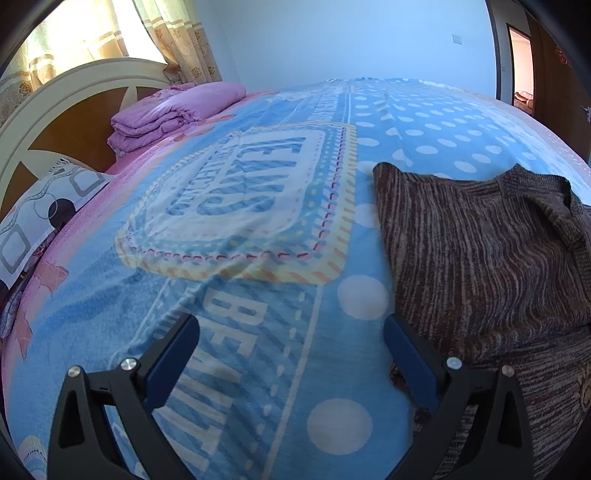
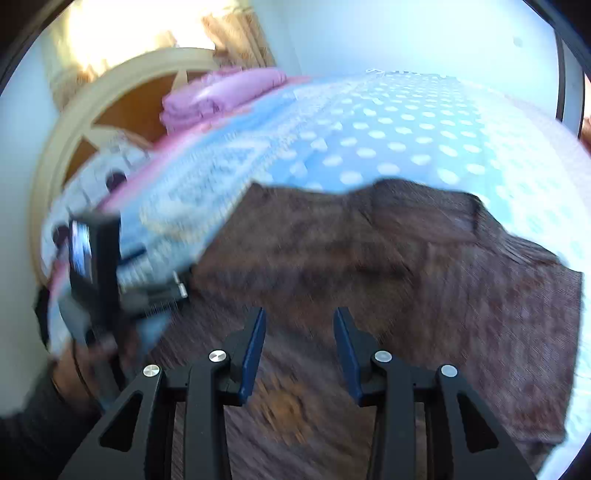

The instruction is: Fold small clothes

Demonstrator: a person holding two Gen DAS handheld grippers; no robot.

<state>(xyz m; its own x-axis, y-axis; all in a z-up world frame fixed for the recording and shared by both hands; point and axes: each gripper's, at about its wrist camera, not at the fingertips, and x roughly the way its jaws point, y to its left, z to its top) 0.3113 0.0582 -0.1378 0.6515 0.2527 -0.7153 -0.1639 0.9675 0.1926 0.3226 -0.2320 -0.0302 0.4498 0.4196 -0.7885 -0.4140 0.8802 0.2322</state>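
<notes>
While the brown sweater lies spread on the blue dotted blanket of the bed, both grippers hang above it with nothing between their fingers. From the left wrist view, the left gripper is spread wide over the blanket, its right finger just at the sweater's left edge, and part of the garment is doubled over itself near the top right. From the right wrist view, which is blurred, the right gripper has its jaws apart, though less widely, and sits over the middle of the sweater; the left gripper shows at the sweater's left edge. At the head of the bed a folded pink quilt rests near the cream headboard, with a patterned pillow beside it and curtains behind.
</notes>
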